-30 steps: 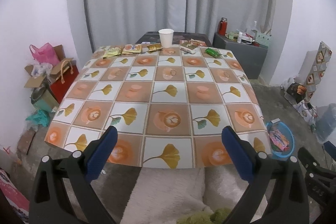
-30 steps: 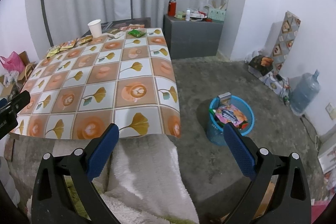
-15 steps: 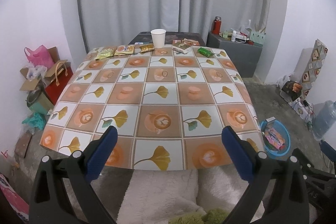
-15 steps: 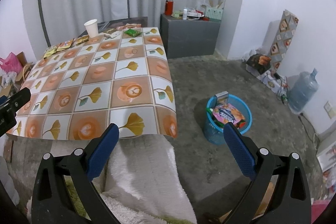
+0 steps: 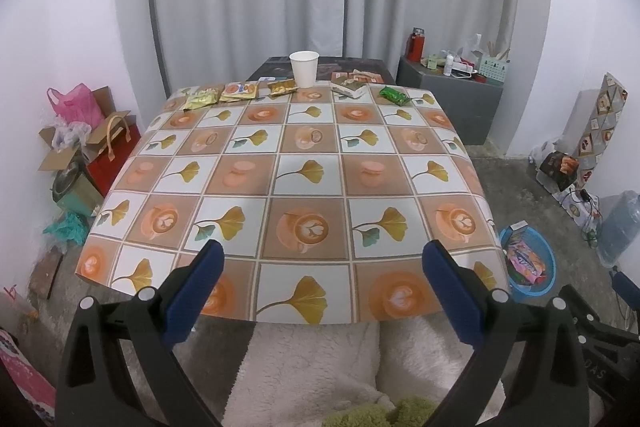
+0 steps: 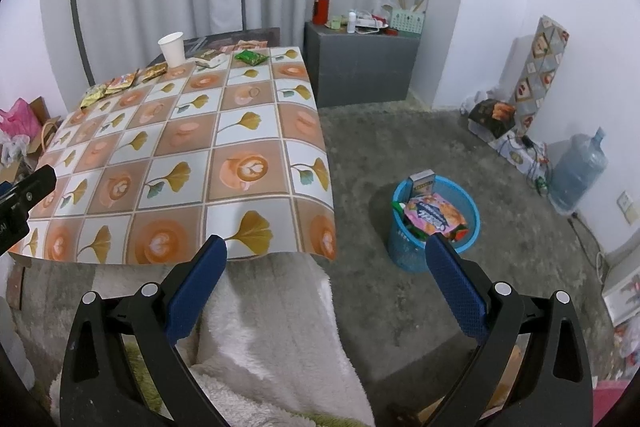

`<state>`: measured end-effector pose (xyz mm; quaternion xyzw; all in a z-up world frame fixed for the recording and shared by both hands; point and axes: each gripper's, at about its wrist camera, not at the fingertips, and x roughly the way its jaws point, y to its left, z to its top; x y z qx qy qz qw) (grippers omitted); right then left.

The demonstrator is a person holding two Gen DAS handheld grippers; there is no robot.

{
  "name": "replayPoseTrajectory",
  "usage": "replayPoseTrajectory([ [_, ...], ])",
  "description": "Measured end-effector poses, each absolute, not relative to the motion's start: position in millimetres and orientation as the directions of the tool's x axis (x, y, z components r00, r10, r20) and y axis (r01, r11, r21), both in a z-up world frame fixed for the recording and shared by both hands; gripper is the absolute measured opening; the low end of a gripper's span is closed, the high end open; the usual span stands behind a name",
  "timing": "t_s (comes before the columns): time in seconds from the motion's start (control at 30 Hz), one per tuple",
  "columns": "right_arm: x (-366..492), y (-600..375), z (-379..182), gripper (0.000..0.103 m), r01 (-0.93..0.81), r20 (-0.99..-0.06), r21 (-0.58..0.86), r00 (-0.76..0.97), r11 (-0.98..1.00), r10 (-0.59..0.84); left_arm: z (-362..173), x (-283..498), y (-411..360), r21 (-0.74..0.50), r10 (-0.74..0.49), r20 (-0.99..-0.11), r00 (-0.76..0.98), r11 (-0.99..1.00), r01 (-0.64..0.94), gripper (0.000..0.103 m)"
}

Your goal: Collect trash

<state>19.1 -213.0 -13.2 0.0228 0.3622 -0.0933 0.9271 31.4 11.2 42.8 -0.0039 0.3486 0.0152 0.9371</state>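
The table [image 5: 304,179] is bare along its near side, with the trash lined up on its far edge: a paper cup [image 5: 304,69] upright in the middle, a small box [image 5: 347,87] and a green wrapper [image 5: 394,95] to its right, three yellowish wrappers [image 5: 239,91] to its left; the blue basket [image 6: 434,223] already holding packets sits on the floor off the table's right corner. The left gripper [image 5: 320,287] and right gripper [image 6: 326,279] are both spread wide and hold nothing, well short of the litter. The cup looks light and crushable, best pinched gently across its rim, while the wrappers look thin, limp and slick, so I'd take them by a raised edge.
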Motion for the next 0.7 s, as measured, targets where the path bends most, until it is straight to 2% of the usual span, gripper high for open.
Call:
replayPoseTrajectory([
  [0.7,19.3,-216.3,-13.5,0.096,0.188,-0.676,-0.024,0.72,0.982,-0.154,42.7,30.2,11.2,0.004,0.027,-0.653,0.757,0.999,-0.031,0.097],
])
